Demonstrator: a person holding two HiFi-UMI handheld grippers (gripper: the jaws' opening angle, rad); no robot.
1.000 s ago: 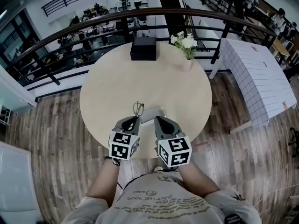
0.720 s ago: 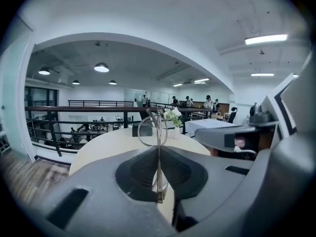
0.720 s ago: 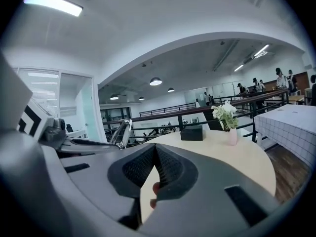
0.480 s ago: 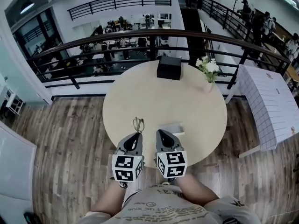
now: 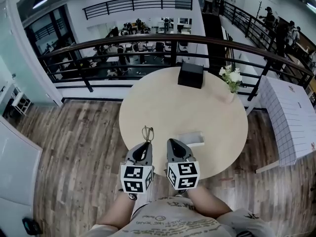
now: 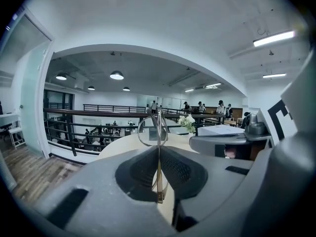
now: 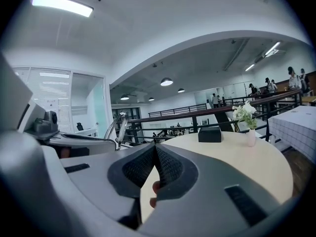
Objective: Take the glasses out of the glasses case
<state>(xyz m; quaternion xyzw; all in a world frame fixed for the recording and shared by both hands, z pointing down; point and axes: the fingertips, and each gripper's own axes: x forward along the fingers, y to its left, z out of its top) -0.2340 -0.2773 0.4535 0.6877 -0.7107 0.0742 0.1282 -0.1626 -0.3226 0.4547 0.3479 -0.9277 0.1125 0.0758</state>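
**Item:** thin gold-wire spectacles with round lenses point(image 5: 147, 132). They are out of the case and held in the air over the near-left part of the round beige counter point(image 5: 207, 102), just in from its rim.

**Case:** pale oblong glasses case point(image 5: 190, 138). It lies on the counter to the right of the spectacles and clear of them. Whether its lid is up cannot be told.

**Left hand-held gripper** point(image 5: 145, 144): the jaws are closed on one slender temple of the spectacles. The lenses stand out beyond the tips.

**Right hand-held gripper** point(image 5: 171, 142): the jaws are pressed together with nothing between them. It sits near the case but does not touch it.

**Orientation:** the clamped temple runs along the line of the jaws and points away from the person, toward the middle of the counter. The lens end leads. In the left gripper view the frame is turned nearly edge-on, so only one lens ring reads plainly.

**Hazards (judged):**
- The hold is on a single thin wire, so the lens end could swing at its hinge or slip through the pads.
- Squeezing too hard could bend the temple.
- The spectacles are close to the rim, so a slip there might drop them to the wooden floor point(image 5: 84, 147) rather than onto the counter.

**Other:** black box point(image 5: 191, 75) and vase of white flowers point(image 5: 231, 78), both on the far side of the counter.
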